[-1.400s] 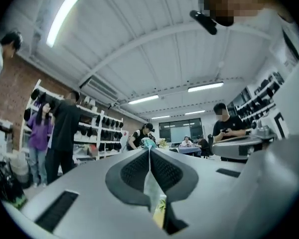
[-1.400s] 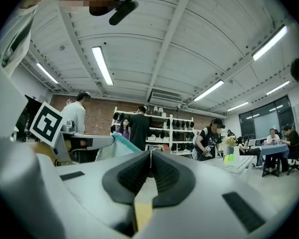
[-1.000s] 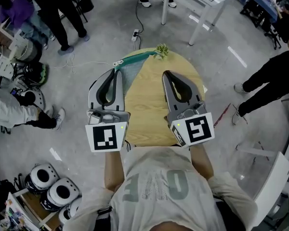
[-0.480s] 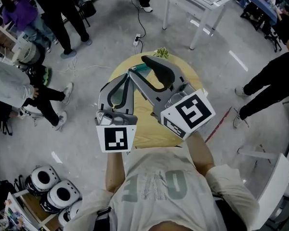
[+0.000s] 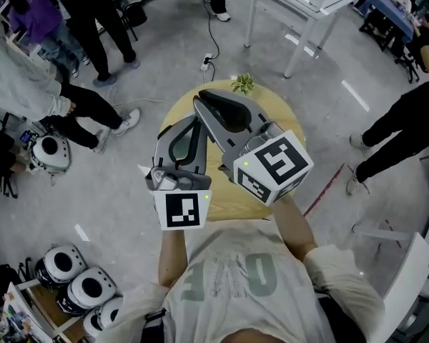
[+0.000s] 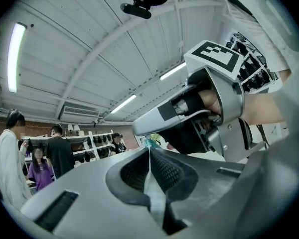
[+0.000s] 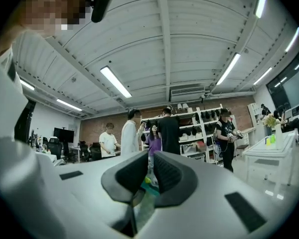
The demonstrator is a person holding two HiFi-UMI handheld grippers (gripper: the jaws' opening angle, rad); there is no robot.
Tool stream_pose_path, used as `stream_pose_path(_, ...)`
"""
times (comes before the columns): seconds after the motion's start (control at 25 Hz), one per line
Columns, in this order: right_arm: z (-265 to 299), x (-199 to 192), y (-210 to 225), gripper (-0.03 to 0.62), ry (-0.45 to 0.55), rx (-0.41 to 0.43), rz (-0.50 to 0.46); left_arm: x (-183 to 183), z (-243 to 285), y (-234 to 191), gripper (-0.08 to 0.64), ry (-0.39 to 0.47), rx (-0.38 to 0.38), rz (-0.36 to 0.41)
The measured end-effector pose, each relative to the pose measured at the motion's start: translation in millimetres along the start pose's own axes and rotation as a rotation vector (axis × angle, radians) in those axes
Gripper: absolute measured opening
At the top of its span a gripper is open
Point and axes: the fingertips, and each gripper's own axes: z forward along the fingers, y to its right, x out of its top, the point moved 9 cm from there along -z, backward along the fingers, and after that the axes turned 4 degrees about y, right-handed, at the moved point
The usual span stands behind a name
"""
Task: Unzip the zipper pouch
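- Head view: both grippers held up off the round wooden desk (image 5: 289, 123), noses tilted upward and crossed, with the right gripper (image 5: 204, 104) swung over toward the left gripper (image 5: 191, 126). Can't actually spot the zipper pouch from here, probably tucked behind the two gripper bodies. Small plant (image 5: 243, 84) at the far edge, well apart from the action.
- Left gripper view: clenched tight on a thin pale-green fold of the zipper pouch (image 6: 152, 193), pinched flat between the ribbed pads (image 6: 167, 171). Reads as the anchor hold, most likely there to stop the fabric sliding along once the slider gets tugged. Right gripper body looming just above and very near. Nothing but ceiling (image 6: 89, 59) behind, so definitely aimed upward.
- Right gripper view: also clamped shut, this time on a teal scrap with a speck of yellow-green peeking out at the pads. Guessing the zipper end or the pull tab, but too small and blurry to call. People (image 7: 162, 133) and shelves in the background, none involved.
- Overall take: pouch up in the air, strung between the two grips and not lying on the desk. Makes sense to grab that close together, giving a short taut stretch to pull the slider along. No way to tell how far open the zip is. Main risk: losing that thin fold on the left during the pull.
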Motion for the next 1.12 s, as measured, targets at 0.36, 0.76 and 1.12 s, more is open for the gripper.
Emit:
stream_pose_path(0.36,-5.7,-8.3,10.5,0.034,0.074,0.013,0.230,-0.3,-2.8,-3.3,0.031,0.013,0.015,-0.027)
stream_pose_path(0.76,-15.4,-11.2,18.0,0.029,0.145,-0.021,0.343,-2.1,-5.2,2.2,0.028,0.064,0.012,-0.136)
stream_pose_path(1.12,-44.9,-20.0,61.3,0.029,0.158,-0.210,0.346,0.6,-12.7,-6.2,0.028,0.147,0.086,-0.294)
